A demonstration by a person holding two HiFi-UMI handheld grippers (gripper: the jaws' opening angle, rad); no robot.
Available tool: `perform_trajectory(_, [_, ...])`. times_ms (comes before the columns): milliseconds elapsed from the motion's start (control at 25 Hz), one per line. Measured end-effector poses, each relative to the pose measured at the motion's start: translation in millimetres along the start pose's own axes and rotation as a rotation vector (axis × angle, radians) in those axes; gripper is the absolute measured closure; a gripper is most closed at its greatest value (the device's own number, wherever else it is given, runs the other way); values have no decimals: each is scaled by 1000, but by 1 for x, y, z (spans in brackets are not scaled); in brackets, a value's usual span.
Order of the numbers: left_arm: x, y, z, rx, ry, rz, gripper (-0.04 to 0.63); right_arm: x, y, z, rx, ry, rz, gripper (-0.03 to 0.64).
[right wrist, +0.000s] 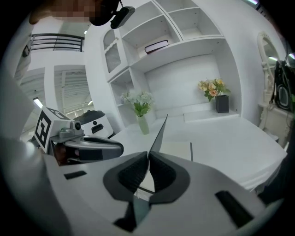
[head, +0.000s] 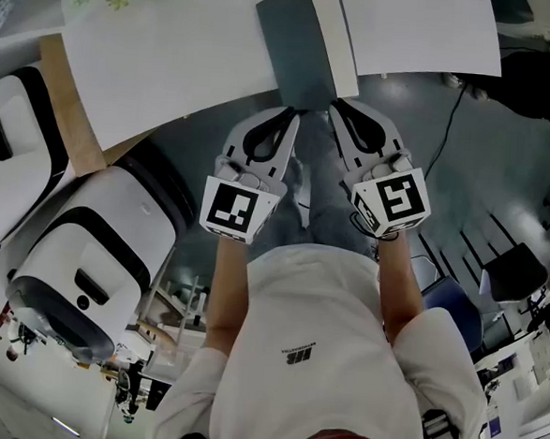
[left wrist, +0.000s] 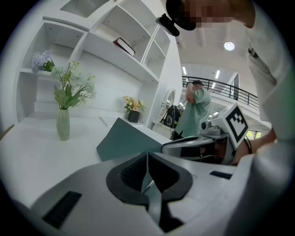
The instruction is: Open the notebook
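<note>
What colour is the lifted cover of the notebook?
Plain dark slate grey-green. The cover shows best in the head view, against the white table.

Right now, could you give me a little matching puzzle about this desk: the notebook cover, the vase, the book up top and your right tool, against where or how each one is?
Things:
1. notebook cover
2. vase
3. book
4. right tool

Places or states:
a. lying on a shelf
b. shut on the cover's edge
c. lifted off the white pages
d. standing on the table

Pairs: 1-c, 2-d, 3-a, 4-b
</note>
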State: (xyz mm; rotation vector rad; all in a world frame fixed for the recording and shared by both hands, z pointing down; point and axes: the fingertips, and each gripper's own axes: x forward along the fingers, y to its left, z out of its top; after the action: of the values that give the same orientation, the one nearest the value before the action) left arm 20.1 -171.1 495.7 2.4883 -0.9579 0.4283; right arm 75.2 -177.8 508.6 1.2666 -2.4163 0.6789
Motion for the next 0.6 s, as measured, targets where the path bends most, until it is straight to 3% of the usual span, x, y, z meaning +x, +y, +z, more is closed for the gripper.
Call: perform_trajectory(600, [-48, 32, -5, -49, -62, 106, 595, 17, 62, 20, -112, -20, 110, 611])
